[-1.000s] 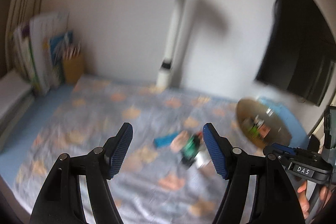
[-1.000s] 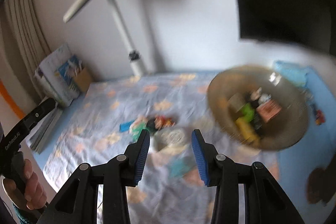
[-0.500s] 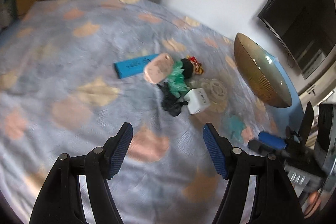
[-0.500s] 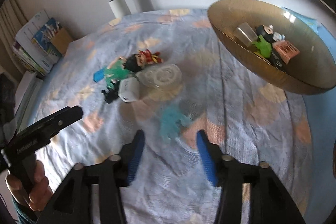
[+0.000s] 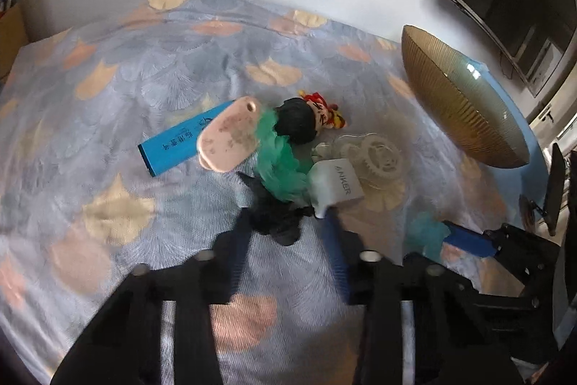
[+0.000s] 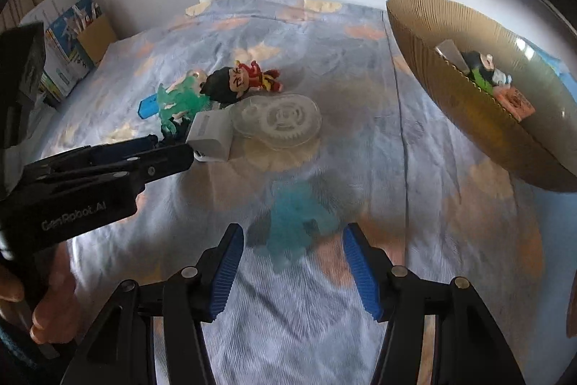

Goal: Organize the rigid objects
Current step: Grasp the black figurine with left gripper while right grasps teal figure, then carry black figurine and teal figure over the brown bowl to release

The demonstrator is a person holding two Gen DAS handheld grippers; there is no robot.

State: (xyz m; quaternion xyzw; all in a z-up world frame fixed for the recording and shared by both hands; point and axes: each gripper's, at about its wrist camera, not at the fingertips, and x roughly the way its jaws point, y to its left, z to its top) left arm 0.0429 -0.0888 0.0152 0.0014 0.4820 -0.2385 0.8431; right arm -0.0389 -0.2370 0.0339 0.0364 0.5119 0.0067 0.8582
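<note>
Left of bowl (image 6: 414, 35): one see-through blue toy (image 6: 295, 226) between spread, just-closing right gripper (image 6: 293, 237); one black toy (image 5: 276, 226) inside just-closing left gripper (image 5: 285, 218), pinch unclear.

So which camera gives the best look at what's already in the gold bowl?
The right wrist view. It looks into the gold bowl, showing a green piece, a dark-haired figure and an orange box. The left wrist view shows the bowl's ribbed outside and rim only; its contents are hidden.
</note>
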